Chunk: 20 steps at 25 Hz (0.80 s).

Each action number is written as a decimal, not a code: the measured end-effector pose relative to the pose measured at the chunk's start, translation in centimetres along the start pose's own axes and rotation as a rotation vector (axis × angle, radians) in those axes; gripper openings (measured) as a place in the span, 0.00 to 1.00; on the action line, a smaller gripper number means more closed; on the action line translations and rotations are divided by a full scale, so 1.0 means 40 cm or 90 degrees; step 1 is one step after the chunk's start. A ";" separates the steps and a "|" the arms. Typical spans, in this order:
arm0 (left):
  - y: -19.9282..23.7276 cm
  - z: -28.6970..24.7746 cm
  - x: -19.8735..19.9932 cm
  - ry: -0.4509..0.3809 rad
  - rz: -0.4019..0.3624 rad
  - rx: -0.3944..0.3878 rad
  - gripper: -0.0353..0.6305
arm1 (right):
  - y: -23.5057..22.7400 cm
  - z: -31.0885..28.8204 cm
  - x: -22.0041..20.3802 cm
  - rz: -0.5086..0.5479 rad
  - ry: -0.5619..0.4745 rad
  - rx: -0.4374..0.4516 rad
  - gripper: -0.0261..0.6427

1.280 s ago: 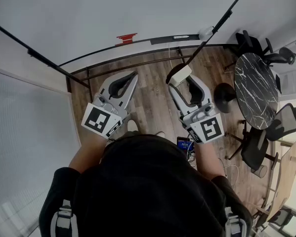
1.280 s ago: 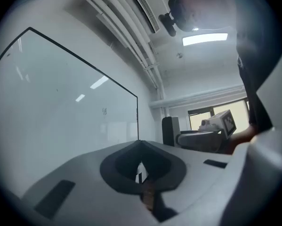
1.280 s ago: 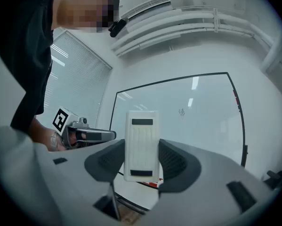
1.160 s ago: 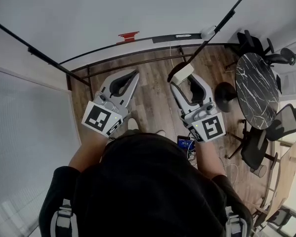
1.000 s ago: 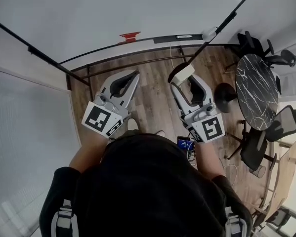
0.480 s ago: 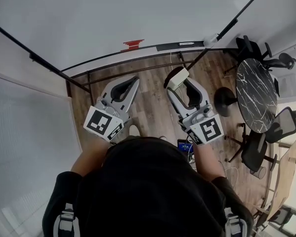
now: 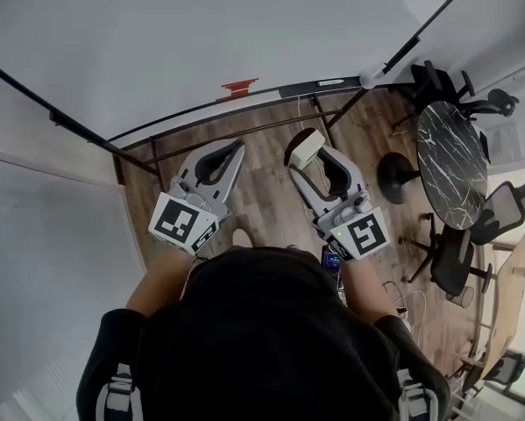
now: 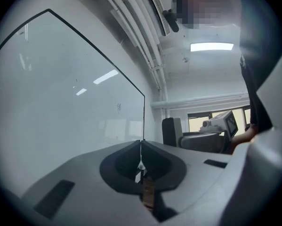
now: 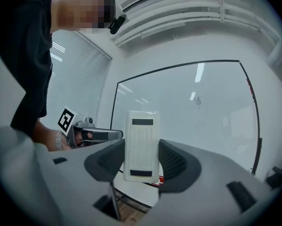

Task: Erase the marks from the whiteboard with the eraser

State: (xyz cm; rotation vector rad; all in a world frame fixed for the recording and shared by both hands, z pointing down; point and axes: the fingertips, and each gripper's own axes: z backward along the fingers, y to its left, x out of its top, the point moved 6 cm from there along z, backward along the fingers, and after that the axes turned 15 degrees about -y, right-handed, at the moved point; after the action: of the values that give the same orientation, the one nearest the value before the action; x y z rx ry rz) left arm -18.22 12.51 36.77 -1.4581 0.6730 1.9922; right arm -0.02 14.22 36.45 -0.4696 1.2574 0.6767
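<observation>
The right gripper's (image 7: 308, 153) jaws clamp the eraser (image 9: 141, 142) clear of the whiteboard (image 9: 178, 112), whose small mark (image 9: 197, 100) remains, the left gripper's (image 7: 230, 153) jaws pressed together empty, so erasing seems wholly ahead.

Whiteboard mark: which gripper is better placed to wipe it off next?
Right: the right gripper holds the eraser, facing the small mark on the whiteboard; the left gripper is shut and empty.

Eraser (image 9: 141, 145) between right tongs (image 7: 303, 151), left tongs (image 7: 236, 147) alongside, whiteboard (image 7: 201, 33) before both.
</observation>
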 end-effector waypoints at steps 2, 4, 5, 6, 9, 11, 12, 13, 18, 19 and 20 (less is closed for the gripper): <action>0.001 0.012 0.000 -0.003 0.003 -0.004 0.06 | 0.010 0.005 -0.002 -0.002 -0.001 -0.009 0.37; 0.018 -0.001 -0.003 -0.005 0.008 -0.010 0.06 | -0.006 -0.004 -0.010 -0.001 0.005 -0.017 0.37; 0.031 -0.015 -0.005 -0.004 0.011 -0.013 0.06 | -0.020 -0.015 -0.013 -0.003 0.009 -0.021 0.37; 0.041 -0.027 -0.006 -0.002 0.014 -0.015 0.06 | -0.032 -0.024 -0.015 -0.007 0.011 -0.024 0.37; 0.045 -0.033 -0.011 -0.001 0.018 -0.017 0.06 | -0.033 -0.028 -0.019 -0.010 0.017 -0.025 0.37; 0.053 -0.041 -0.018 0.000 0.019 -0.016 0.06 | -0.044 -0.032 -0.027 0.000 0.028 -0.029 0.38; 0.057 -0.047 -0.021 -0.001 0.020 -0.015 0.06 | -0.052 -0.037 -0.029 0.002 0.027 -0.029 0.37; 0.060 -0.050 -0.024 -0.001 0.020 -0.014 0.06 | -0.056 -0.042 -0.030 0.000 0.021 -0.029 0.37; 0.069 -0.050 -0.028 -0.004 0.009 -0.002 0.06 | -0.076 -0.043 -0.040 0.012 0.018 -0.027 0.37; 0.071 -0.049 -0.030 -0.005 0.005 0.001 0.06 | -0.081 -0.044 -0.044 0.014 0.019 -0.026 0.37; 0.073 -0.050 -0.031 -0.006 0.000 0.004 0.06 | -0.087 -0.045 -0.049 0.015 0.017 -0.024 0.37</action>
State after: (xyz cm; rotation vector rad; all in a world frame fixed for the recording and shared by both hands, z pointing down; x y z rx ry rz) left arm -18.64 8.88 37.61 -1.4447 0.6745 1.9947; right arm 0.80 10.11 37.75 -0.4966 1.2791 0.7162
